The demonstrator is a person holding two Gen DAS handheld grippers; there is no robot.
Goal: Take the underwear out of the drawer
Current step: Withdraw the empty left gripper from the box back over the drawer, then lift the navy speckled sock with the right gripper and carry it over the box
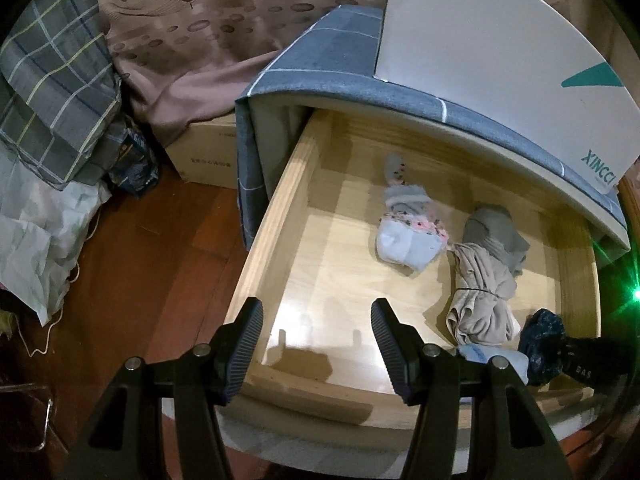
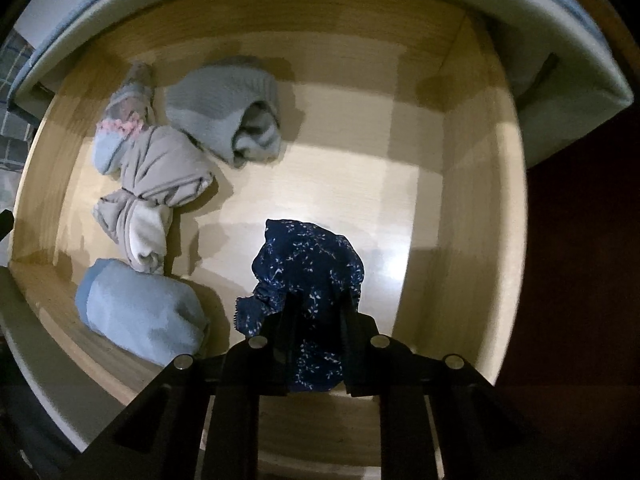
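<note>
The right hand-held gripper (image 2: 316, 320) is clamped on the navy floral underwear (image 2: 308, 264), bunched upright just above the drawer (image 2: 460, 208) floor; the left hand-held gripper (image 1: 316, 340) gapes wide, empty, at the drawer's left front

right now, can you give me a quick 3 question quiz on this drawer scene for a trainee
1. True or false: the right gripper has its jaws shut on the navy floral underwear.
2. Multiple choice: the left gripper is A) shut on a sock, B) open and holding nothing, C) out of view.
3. Short answer: in the right wrist view, which item lies nearest the front wall of the drawer, left of the navy garment?

Key
1. True.
2. B.
3. The light blue bundle, just in front of the beige tied bundle.
</note>
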